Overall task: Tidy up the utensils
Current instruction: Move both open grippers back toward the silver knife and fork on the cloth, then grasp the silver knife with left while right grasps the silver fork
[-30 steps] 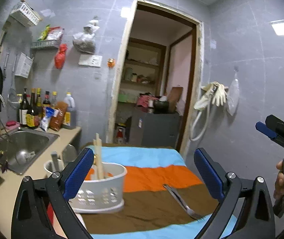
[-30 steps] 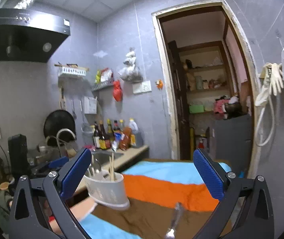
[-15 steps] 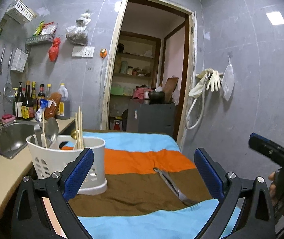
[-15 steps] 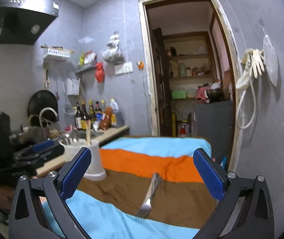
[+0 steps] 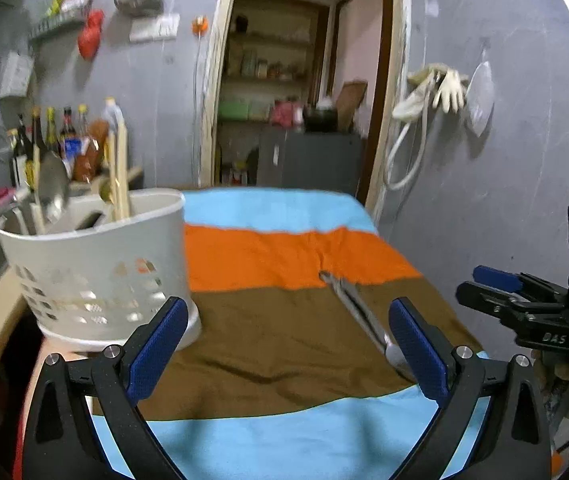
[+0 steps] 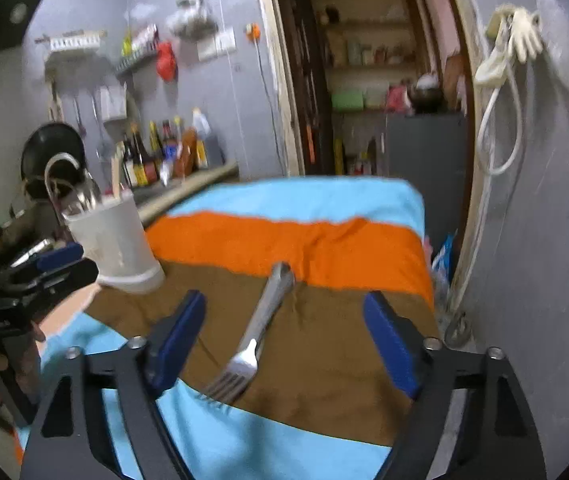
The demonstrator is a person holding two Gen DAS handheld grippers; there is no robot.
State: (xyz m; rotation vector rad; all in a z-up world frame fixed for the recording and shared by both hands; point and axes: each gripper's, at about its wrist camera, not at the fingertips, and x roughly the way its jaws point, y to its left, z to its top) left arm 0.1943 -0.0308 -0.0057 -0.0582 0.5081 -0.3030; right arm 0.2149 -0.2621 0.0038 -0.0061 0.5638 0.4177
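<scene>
1. On the striped cloth (image 6: 324, 248) lies a single fork (image 6: 262, 320), handle over the brown band toward the orange, tines at the edge of the near blue band. It is the only utensil out loose, so likely the piece left to put away.
2. Right gripper (image 6: 284, 338) hangs above the fork, jaws closing, fork between them in view but pads not on it. Nothing held. Placement suggests it is lined up for the pickup.
3. Left gripper (image 5: 284, 350) is wide apart and empty, aimed at the cloth between the white utensil holder (image 5: 96, 268) and the fork (image 5: 358, 316).
4. Holder stands upright at the cloth's left edge, already carrying chopsticks (image 5: 118, 176) and a spoon (image 5: 52, 184); the evident destination.
5. Judgement: fork's flat lie on soft cloth may make the pinch awkward.
</scene>
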